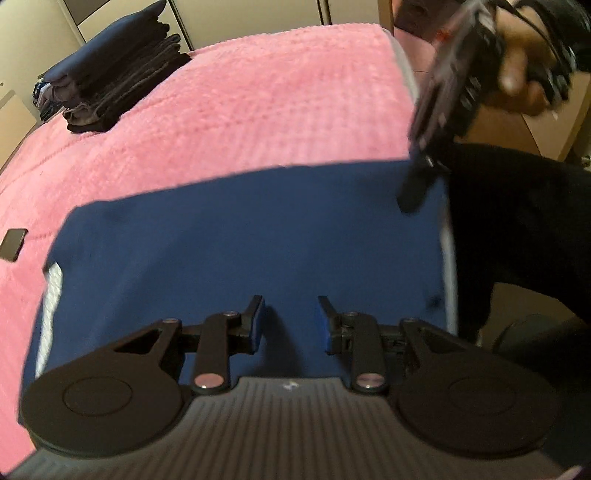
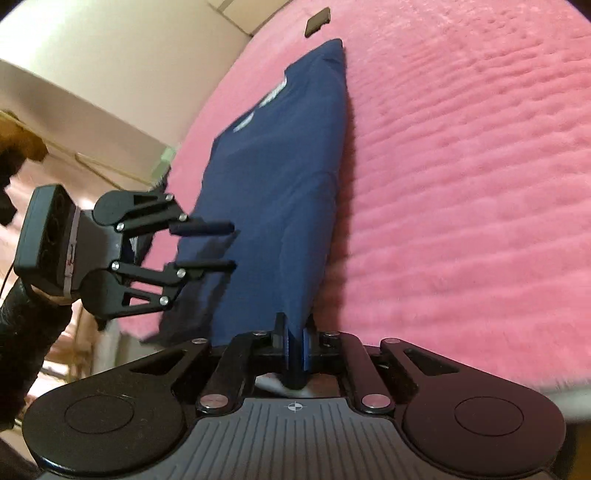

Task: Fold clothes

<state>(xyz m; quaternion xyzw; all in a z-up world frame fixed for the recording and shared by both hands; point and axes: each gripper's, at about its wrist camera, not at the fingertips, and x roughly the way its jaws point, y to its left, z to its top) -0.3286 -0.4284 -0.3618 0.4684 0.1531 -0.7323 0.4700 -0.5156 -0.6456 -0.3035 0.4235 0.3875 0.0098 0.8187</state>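
A navy blue garment (image 1: 240,236) lies folded flat on the pink blanket (image 1: 258,92); in the right wrist view the garment (image 2: 280,177) runs as a long strip away from the camera. My left gripper (image 1: 290,321) hovers over its near part, open, with nothing between the blue pads. In the right wrist view the left gripper (image 2: 233,245) sits at the garment's left edge, jaws apart. My right gripper (image 2: 295,347) is shut on the garment's near end, cloth pinched between the pads. In the left wrist view the right gripper (image 1: 417,184) is blurred at the garment's far right corner.
A stack of folded dark clothes (image 1: 110,81) stands at the blanket's far left corner. A small dark flat object (image 1: 14,243) lies on the blanket's left side, also visible beyond the garment (image 2: 317,20). A person's black sleeve (image 1: 517,221) fills the right side. Pale cupboard doors stand behind.
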